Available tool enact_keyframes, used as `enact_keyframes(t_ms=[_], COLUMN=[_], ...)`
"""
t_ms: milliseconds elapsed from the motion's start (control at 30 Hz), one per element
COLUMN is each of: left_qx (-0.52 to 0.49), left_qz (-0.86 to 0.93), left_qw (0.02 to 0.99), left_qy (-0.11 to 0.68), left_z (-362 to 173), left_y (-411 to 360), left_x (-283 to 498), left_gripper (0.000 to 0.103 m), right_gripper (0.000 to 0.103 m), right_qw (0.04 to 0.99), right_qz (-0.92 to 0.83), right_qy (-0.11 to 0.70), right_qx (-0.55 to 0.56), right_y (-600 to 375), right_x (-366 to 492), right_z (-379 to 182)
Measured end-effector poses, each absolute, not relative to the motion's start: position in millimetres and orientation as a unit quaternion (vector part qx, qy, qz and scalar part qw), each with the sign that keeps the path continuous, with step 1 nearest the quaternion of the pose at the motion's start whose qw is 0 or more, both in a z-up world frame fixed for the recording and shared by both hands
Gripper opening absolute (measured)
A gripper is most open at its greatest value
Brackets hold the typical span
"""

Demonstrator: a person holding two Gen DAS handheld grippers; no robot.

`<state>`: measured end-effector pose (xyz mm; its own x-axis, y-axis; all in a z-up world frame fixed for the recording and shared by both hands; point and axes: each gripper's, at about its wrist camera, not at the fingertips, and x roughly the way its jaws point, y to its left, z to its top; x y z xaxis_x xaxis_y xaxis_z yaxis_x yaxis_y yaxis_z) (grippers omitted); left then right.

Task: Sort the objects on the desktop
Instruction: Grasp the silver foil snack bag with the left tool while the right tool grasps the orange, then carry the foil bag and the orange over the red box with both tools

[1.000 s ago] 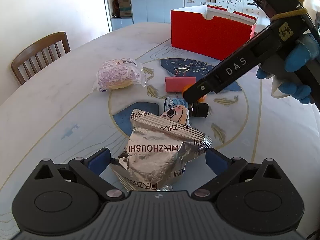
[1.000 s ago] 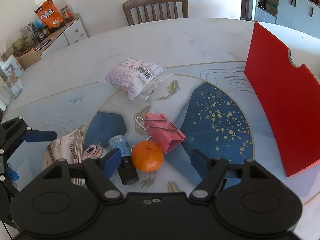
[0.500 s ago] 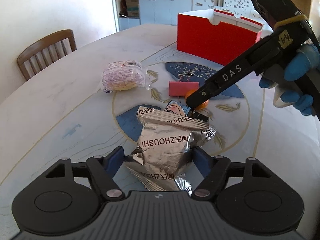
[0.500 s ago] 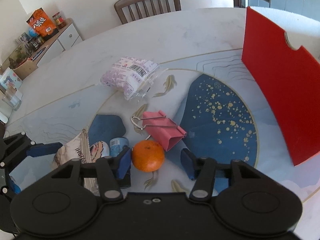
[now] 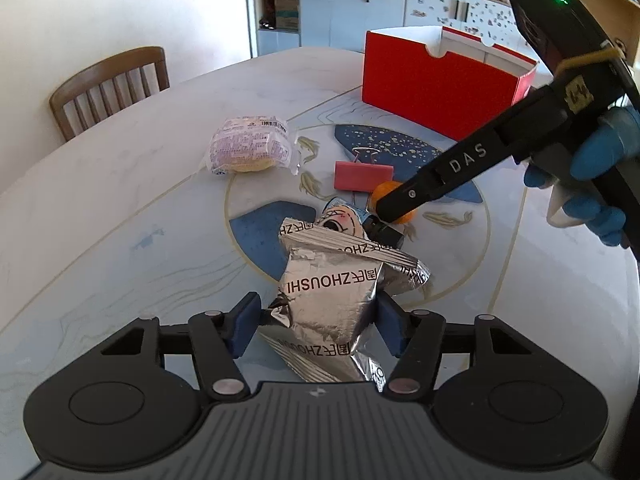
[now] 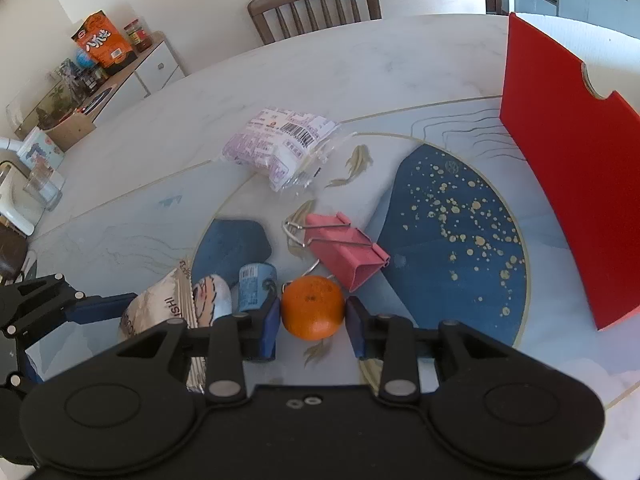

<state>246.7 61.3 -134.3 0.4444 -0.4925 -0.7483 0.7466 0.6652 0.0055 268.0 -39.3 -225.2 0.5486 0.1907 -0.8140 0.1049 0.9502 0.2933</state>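
Left gripper point(image 5: 316, 322): seen at 6 o'clock in the left wrist view; its jaws have just been closing, and the silver snack bag point(image 5: 340, 292) is pinched between the blue pads.
Silver snack bag: crumpled foil, lying on the table point(image 5: 120, 200) toward the 6 o'clock edge of the painted round panel.
Small bottle point(image 6: 254, 286): blue label, black cap, laid on its side; it is found between the bag and the orange, touching the bag's top edge.
Right gripper point(image 6: 312, 316): jaws have just been closing; the orange point(image 6: 313, 307) is clamped between both blue pads and rests on the table.
Pink binder clip point(image 6: 344, 254): lies at 1 o'clock from the orange, just beside it, wire handles pointing to 10 o'clock.
Wrapped bun point(image 6: 280, 146): clear printed packet, placed at 12 o'clock from the orange, well apart.
Red box point(image 5: 444, 80): open-topped, stood at 2 o'clock in the left wrist view, apart from the other items.
Gloved hand point(image 5: 592, 172): blue glove, wrapped around the right gripper's handle at 3 o'clock.
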Motion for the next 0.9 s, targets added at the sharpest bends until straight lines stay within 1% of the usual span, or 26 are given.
enact_keyframes(t_ms=[200,500,900], left_qx=[0.158,0.127,0.080], left_qz=[-0.354,-0.328,-0.300], left_qw=[0.841,0.853,0.871], left_qy=[0.378,0.385,0.381], left_z=[-133,-125,-95], left_y=[61,65,48], left_x=[234,212,187], left_gripper=[0.057,0.056,0.056], right_gripper=[0.034,0.033,0.033], right_qw=[0.867,0.870,0.879], right_qz=[0.037,0.059,0.080], right_qy=[0.474,0.472,0.456], right_qx=[0.147,0.126,0.118], right_y=[-40,-43,-65], right_x=[256,234,197], right_z=[-225,-223,-200])
